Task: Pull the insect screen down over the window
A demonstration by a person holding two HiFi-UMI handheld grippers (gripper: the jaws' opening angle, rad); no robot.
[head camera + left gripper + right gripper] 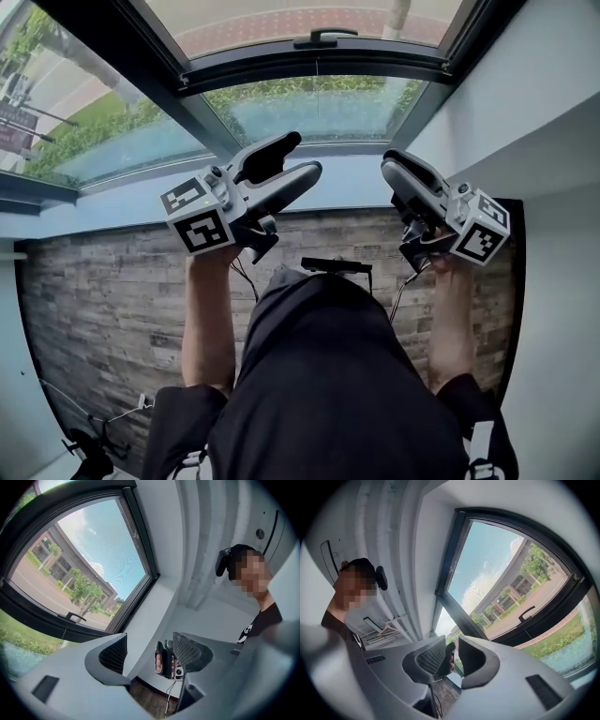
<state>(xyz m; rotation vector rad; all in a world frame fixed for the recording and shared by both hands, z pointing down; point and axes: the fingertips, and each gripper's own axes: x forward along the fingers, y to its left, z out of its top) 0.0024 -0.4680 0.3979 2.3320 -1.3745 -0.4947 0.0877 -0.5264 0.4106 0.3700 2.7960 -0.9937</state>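
Note:
The dark-framed window [197, 80] fills the wall ahead of me. A dark crossbar with a handle [319, 38] spans it, and a thin cord [65, 632] hangs from that handle [75, 617]. The handle [527, 613] lies well beyond both grippers. A fine rippled pattern lies over the sky part of the pane [108, 550]. My left gripper [302, 156] is raised towards the window, jaws wide open and empty [150, 651]. My right gripper [392, 167] is level with it on the right. Its jaws stand a narrow gap apart with nothing between them [452, 656].
A pale sill [122, 202] runs under the window, above a wood-look floor [112, 291]. A white wall [553, 112] stands close on the right. Cables [244, 277] trail from the grippers in front of the person's dark clothing [337, 375]. White ceiling vents [379, 632] show overhead.

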